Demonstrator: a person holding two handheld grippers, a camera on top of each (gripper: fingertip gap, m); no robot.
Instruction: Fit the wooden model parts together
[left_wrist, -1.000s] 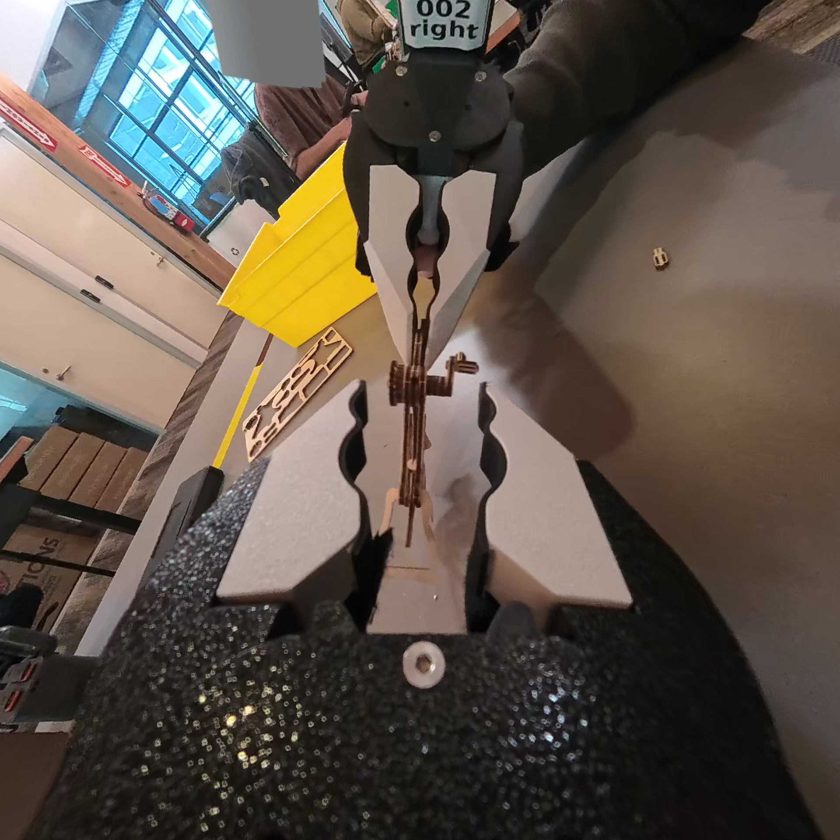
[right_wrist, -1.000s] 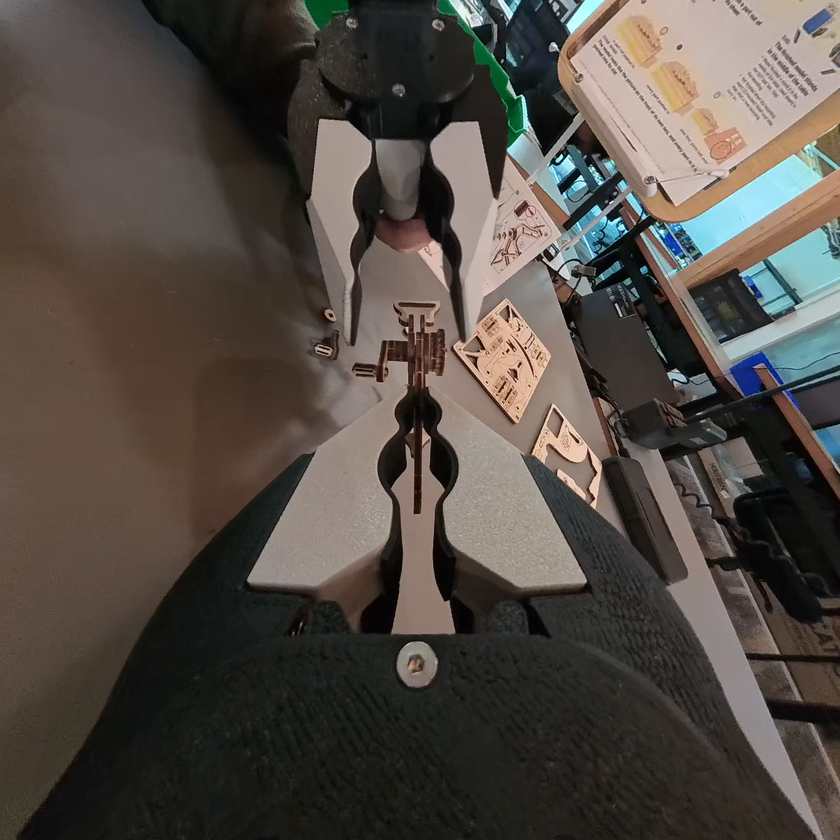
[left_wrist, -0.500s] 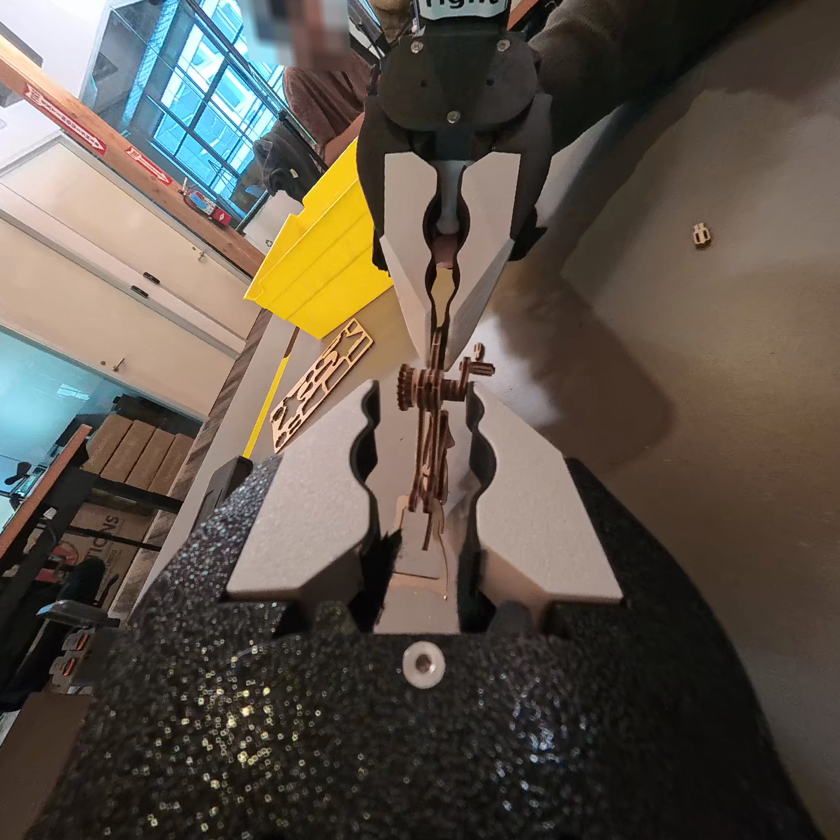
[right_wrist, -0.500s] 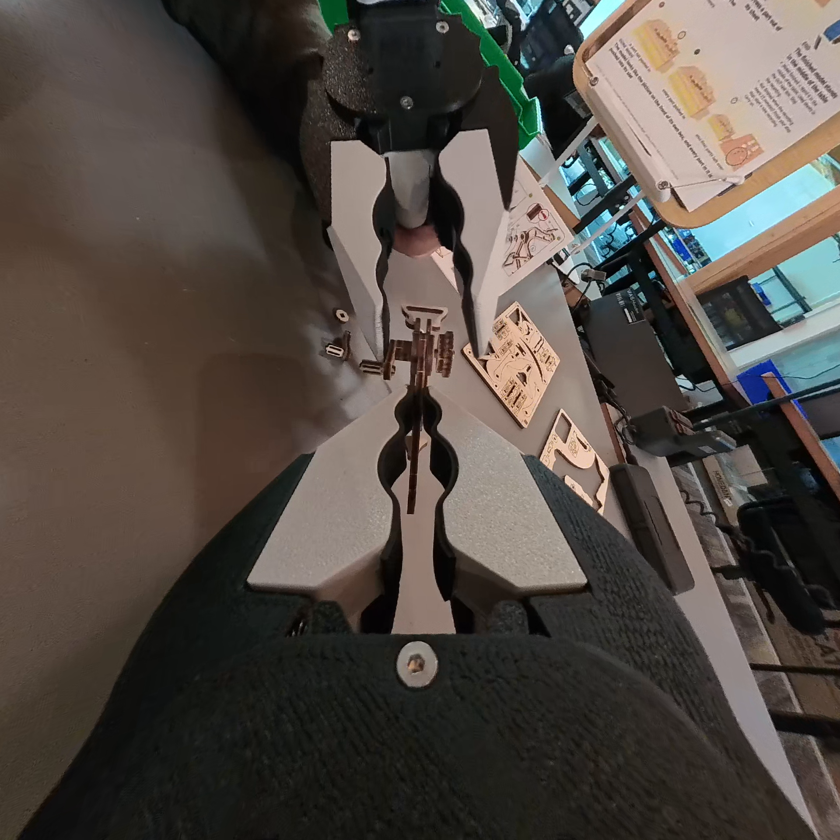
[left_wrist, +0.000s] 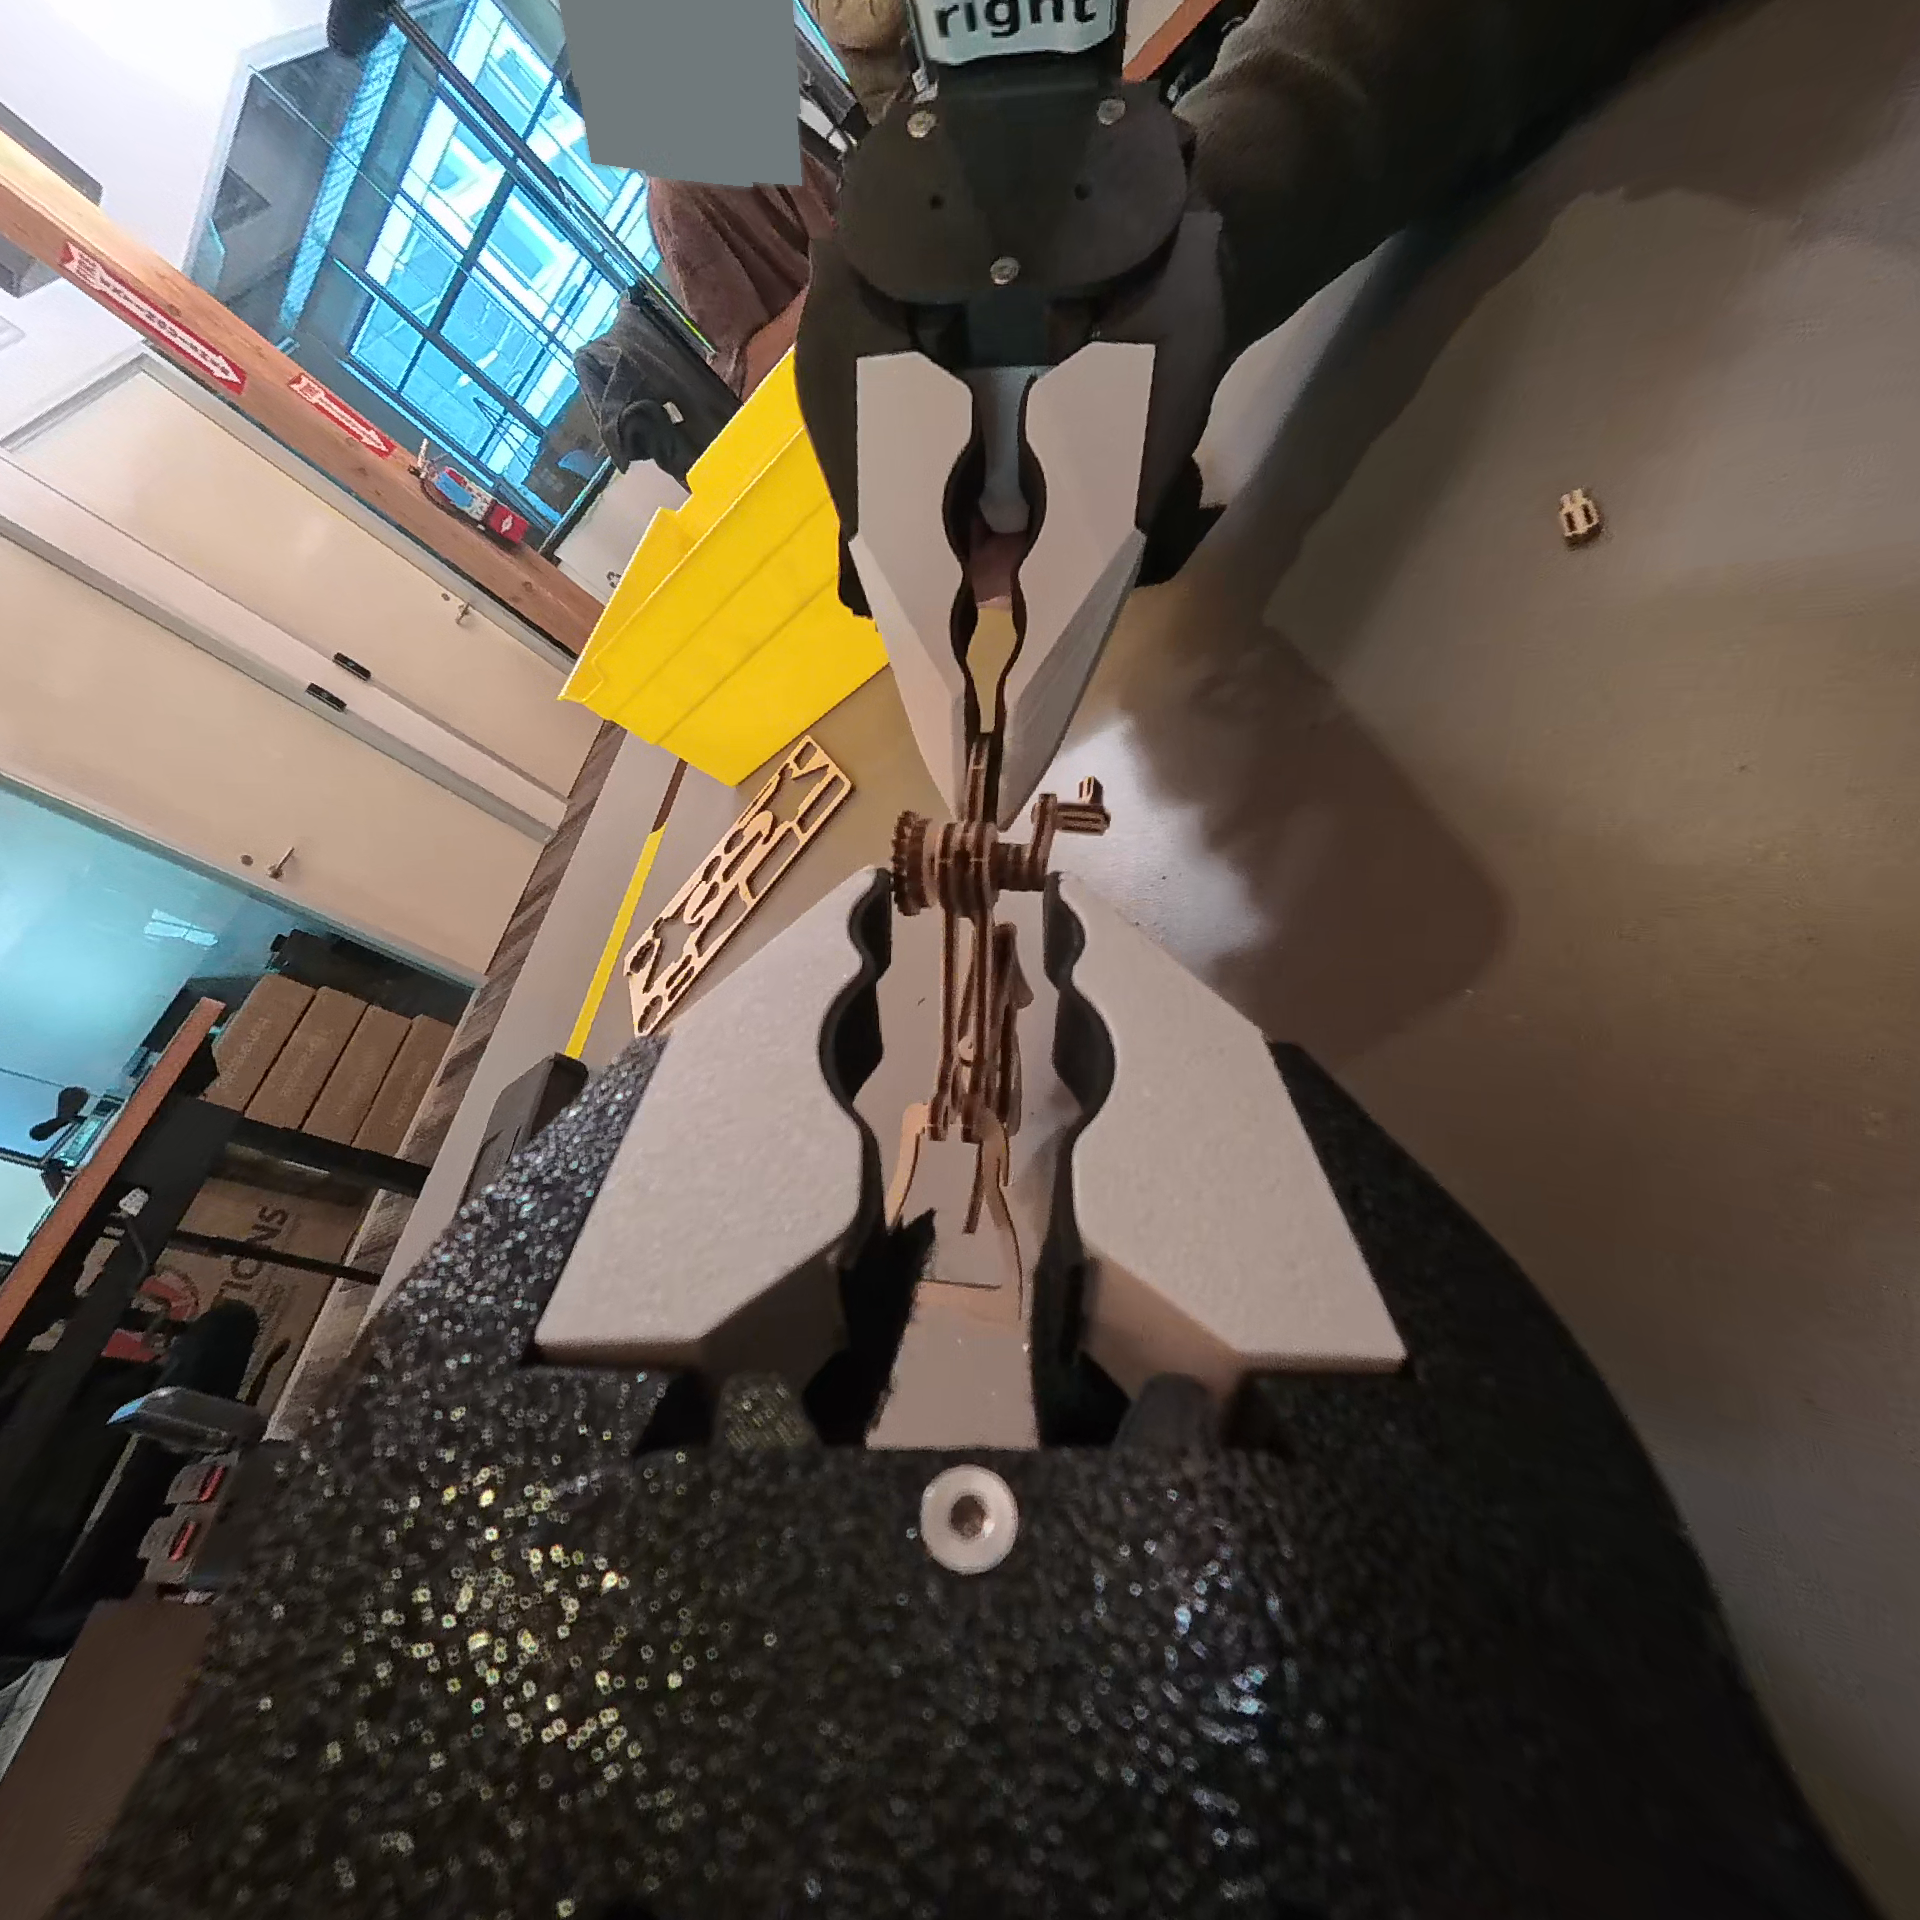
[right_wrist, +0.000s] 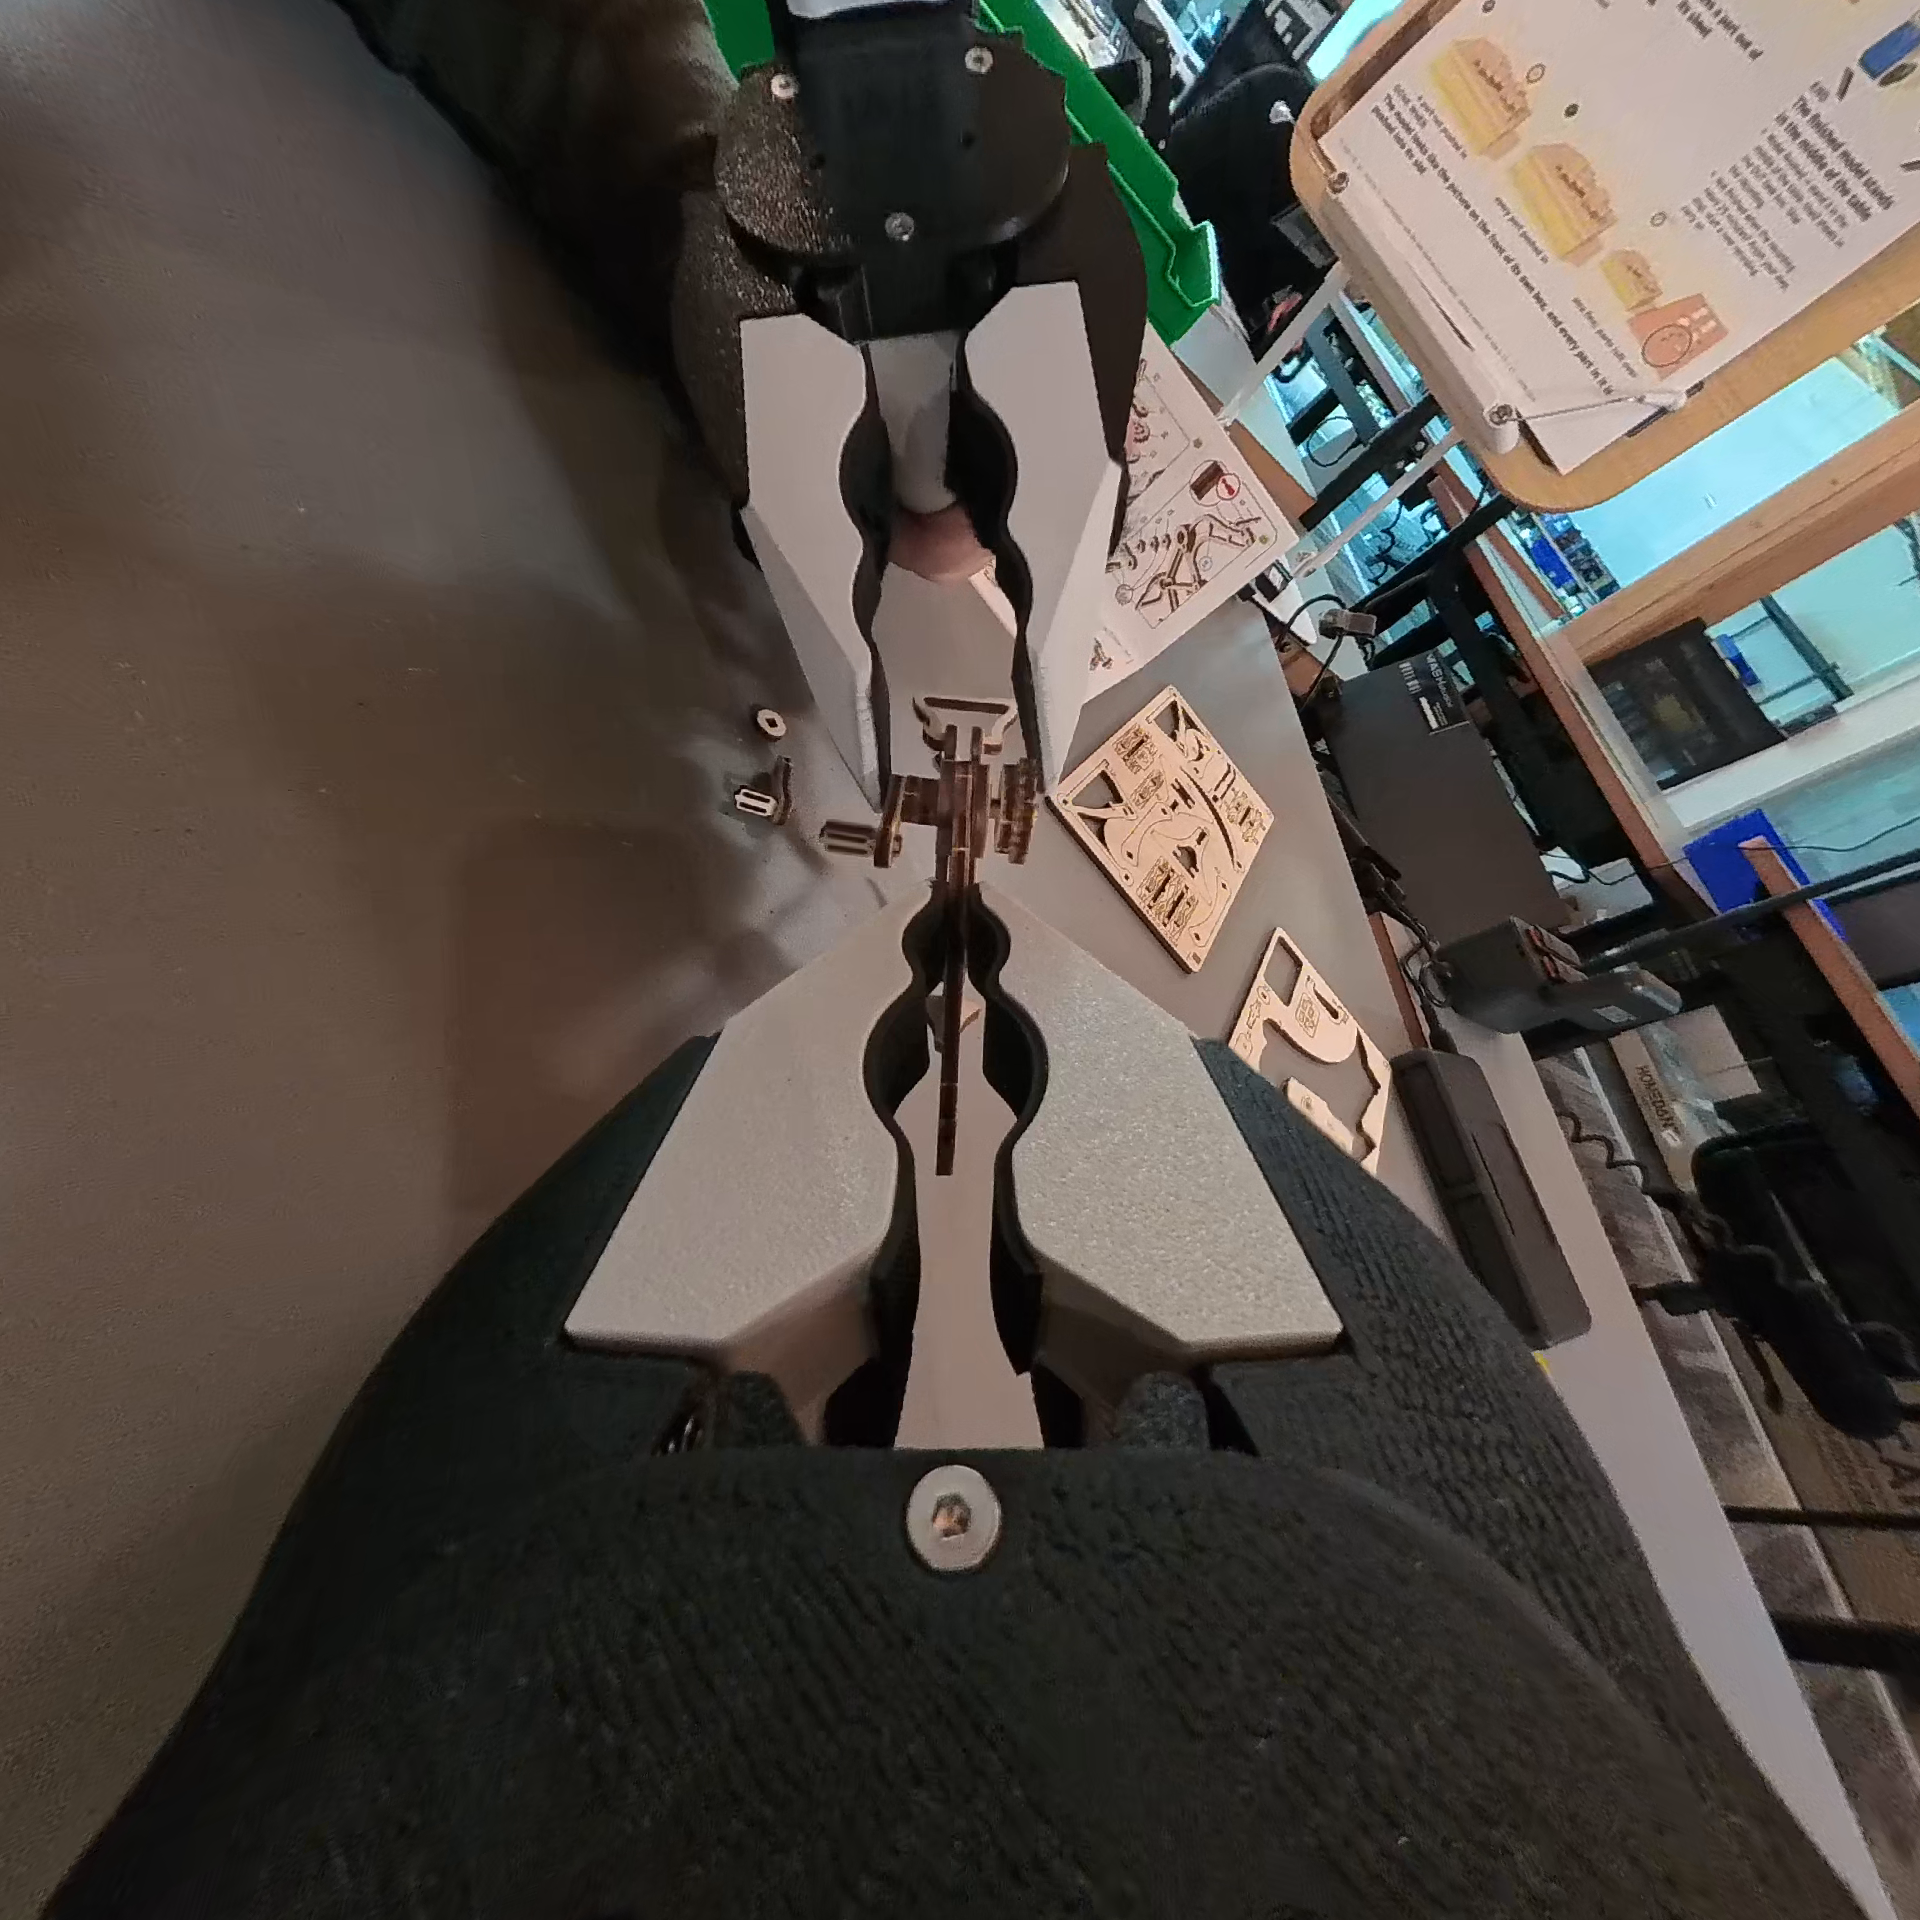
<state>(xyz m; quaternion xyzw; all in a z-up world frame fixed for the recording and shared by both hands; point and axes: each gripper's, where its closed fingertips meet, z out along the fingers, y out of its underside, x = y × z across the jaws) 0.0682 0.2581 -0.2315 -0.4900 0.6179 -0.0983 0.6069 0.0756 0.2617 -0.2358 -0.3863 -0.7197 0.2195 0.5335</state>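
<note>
Both views are lit mainly by daylight, admitted through the large windows (left_wrist: 457, 270) seen in the left wrist view, which are slightly overexposed. A bright glare patch is thrown on the grey table (left_wrist: 1662, 935), and soft, dark shadows are cast beside it. Strong wide-angle distortion is seen at the edges, where straight lines are bent. The near foreground is rendered slightly soft; the centre is kept sharp.

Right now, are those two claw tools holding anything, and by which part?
The right gripper pinches the wooden model by its thin flat plate. The left gripper is open around the other end, not gripping.
</note>
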